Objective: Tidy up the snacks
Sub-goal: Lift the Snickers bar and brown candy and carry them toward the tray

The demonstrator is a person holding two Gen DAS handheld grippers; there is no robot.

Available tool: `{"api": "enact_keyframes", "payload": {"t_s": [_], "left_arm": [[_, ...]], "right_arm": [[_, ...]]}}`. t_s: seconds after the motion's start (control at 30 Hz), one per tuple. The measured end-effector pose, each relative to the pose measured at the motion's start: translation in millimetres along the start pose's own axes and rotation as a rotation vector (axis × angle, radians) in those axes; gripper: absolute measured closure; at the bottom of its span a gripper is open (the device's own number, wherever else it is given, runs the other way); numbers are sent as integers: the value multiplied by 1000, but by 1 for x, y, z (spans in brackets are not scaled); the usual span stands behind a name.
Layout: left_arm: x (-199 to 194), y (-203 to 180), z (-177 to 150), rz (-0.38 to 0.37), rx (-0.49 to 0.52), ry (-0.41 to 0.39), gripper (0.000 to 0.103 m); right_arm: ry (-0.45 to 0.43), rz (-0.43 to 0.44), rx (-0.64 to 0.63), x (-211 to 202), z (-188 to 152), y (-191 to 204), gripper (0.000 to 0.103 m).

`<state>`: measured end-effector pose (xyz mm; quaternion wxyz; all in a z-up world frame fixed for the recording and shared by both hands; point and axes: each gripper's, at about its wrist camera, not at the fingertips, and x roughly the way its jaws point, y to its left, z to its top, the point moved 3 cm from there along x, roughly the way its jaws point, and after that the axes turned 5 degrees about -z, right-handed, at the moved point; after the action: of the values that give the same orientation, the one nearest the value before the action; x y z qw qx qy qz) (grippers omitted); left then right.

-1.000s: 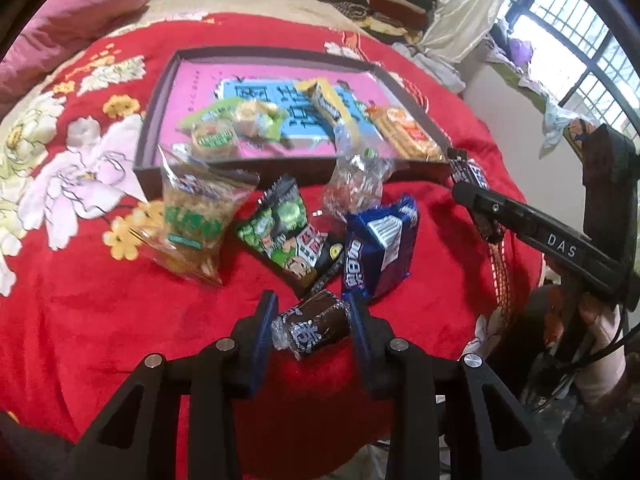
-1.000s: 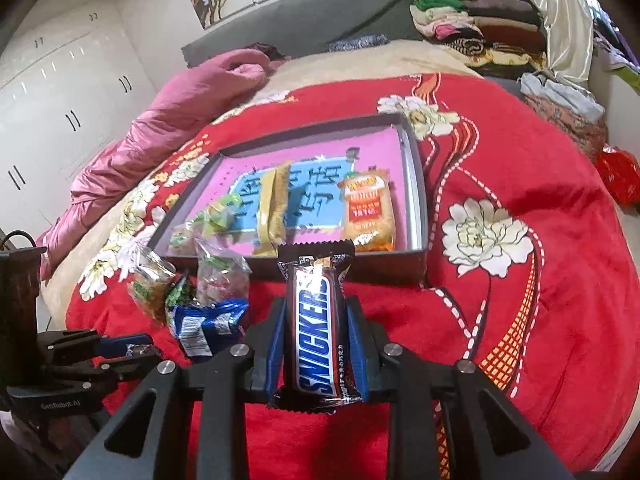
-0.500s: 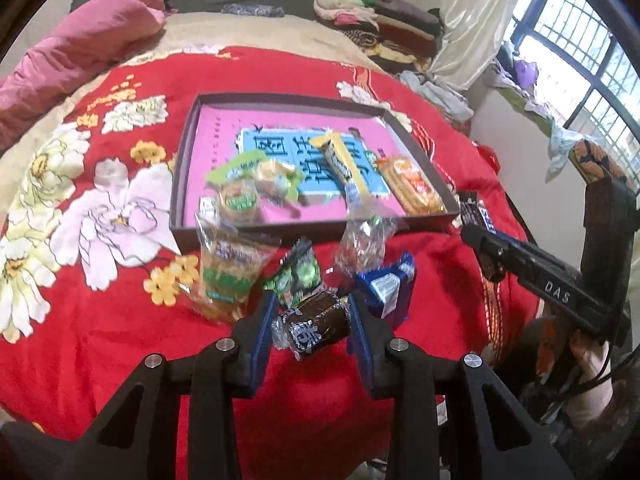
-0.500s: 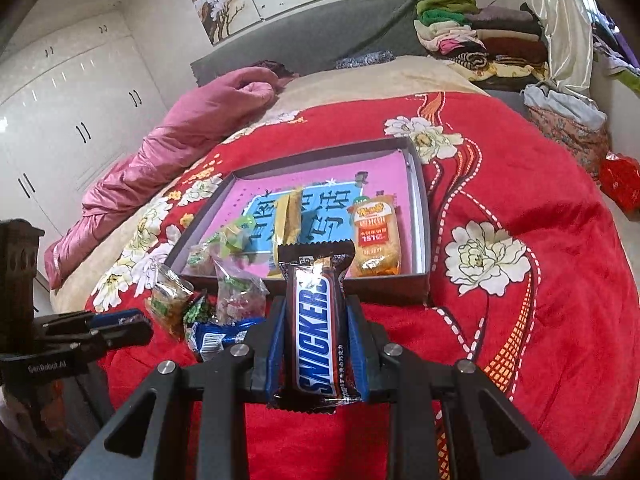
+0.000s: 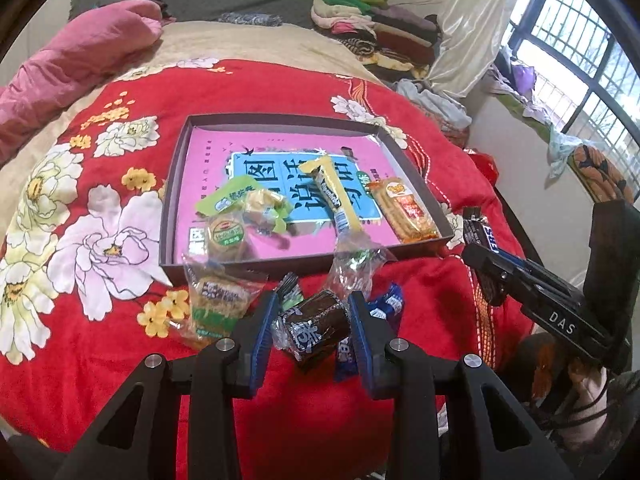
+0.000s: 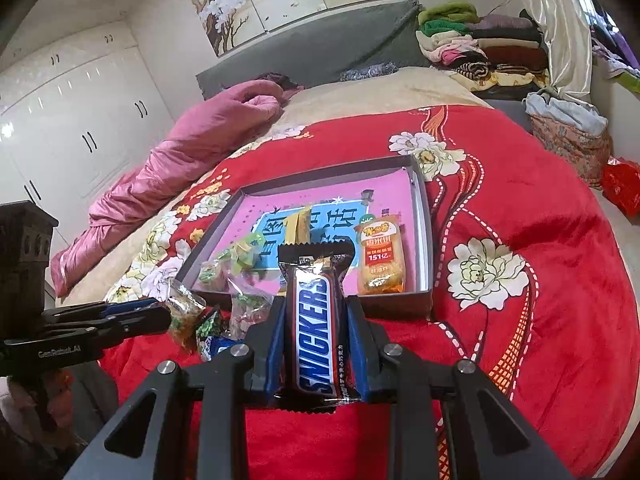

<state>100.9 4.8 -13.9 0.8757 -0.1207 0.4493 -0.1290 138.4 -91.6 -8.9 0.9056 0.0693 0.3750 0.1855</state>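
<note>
- Nearest in the left wrist view: left gripper (image 5: pixel 313 325), jaws closed tight on a small dark brown wrapped cake (image 5: pixel 316 325), blue pads pressing both sides, cake held clear above the red floral bedspread (image 5: pixel 120 360).
- Nearest in the right wrist view: right gripper (image 6: pixel 316 322), jaws clamped on a Snickers bar (image 6: pixel 316 320), bar lying lengthwise between the fingers, its crimped end sticking out past the tips.
- Just beyond the left gripper, loose on the bedspread: a clear bag of green-labelled biscuits (image 5: pixel 216 300), a green-and-black packet (image 5: pixel 289 292), a crinkled clear candy bag (image 5: pixel 354 266) and a blue packet (image 5: pixel 390 304), bunched close against the near wall of the box.
- Farther on: shallow dark box (image 5: pixel 176 184) with a pink and blue printed floor.
- Inside the box: a round cake in a green wrapper (image 5: pixel 226 232) near the front left, beside a pale green-wrapped snack (image 5: pixel 260 204); a long yellow bar (image 5: pixel 332 192) slanting across the middle; an orange pack of crackers (image 5: pixel 404 210) along the right wall.
- Beyond the box: pink quilt (image 5: pixel 72 60) at the left.
- Farthest: stack of folded clothes (image 5: pixel 372 20) by the window.
</note>
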Motion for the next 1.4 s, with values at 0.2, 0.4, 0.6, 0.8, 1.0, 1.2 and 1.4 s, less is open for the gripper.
{"api": "enact_keyframes", "payload": {"t_s": [0.2, 0.4, 0.6, 0.8, 1.0, 1.2, 1.4], "left_arm": [[2, -6, 13, 5, 7, -14, 66], [8, -10, 25, -7, -1, -23, 66], [13, -10, 33, -8, -5, -28, 66], [17, -6, 39, -3, -16, -38, 66], [23, 0, 43, 11, -27, -41, 66], [27, 2, 49, 13, -25, -51, 66], [29, 2, 55, 13, -30, -61, 66]], "right_arm": [[-23, 8, 12, -5, 4, -2, 74], [-35, -3, 26, -5, 7, -8, 74], [-43, -13, 41, -5, 10, -12, 74], [-50, -20, 35, -2, 12, -11, 74], [-54, -35, 38, 1, 13, -12, 74], [-72, -49, 41, -1, 17, -12, 74], [-78, -57, 38, -1, 21, -12, 74]]}}
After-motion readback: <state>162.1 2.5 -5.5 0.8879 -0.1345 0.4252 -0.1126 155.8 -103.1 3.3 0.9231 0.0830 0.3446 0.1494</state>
